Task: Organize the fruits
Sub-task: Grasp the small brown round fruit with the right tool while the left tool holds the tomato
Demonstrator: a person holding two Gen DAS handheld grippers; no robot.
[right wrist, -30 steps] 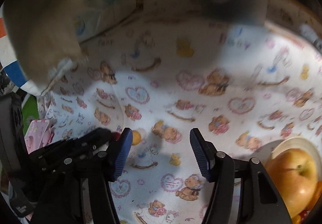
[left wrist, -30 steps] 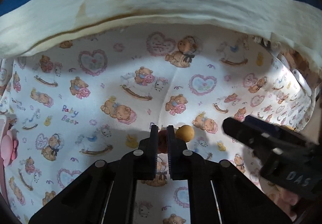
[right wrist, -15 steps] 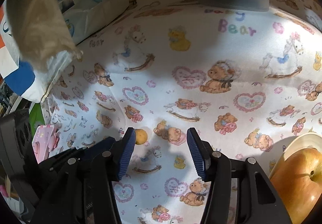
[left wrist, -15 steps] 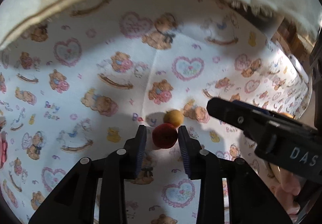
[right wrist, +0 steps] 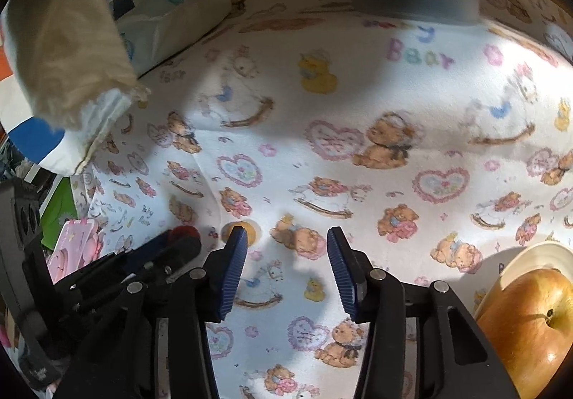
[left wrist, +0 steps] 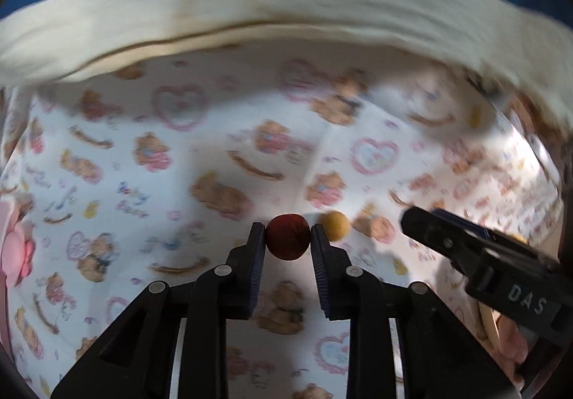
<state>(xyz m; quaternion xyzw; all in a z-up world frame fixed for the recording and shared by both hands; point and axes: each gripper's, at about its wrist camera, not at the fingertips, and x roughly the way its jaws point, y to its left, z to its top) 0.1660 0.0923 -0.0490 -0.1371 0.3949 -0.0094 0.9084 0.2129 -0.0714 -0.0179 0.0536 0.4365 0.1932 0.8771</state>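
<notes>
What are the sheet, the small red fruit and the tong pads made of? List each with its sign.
Sheet: soft printed cotton-like fabric, matte; it creases and carries a bear print.
Small red fruit, gripped by the left tongs: smooth, dull skin; real or plastic, cannot tell.
Tong pads: blue, ribbed, probably rubber or soft plastic, on black hard plastic arms.

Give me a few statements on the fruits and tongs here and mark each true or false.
1. The left tongs grip the red fruit. True.
2. The right tongs hold the yellow fruit. False: they are open and hold nothing.
3. The yellow fruit lies on the cloth. True.
4. The apple sits on the bare cloth. False: it is on a plate.
</notes>
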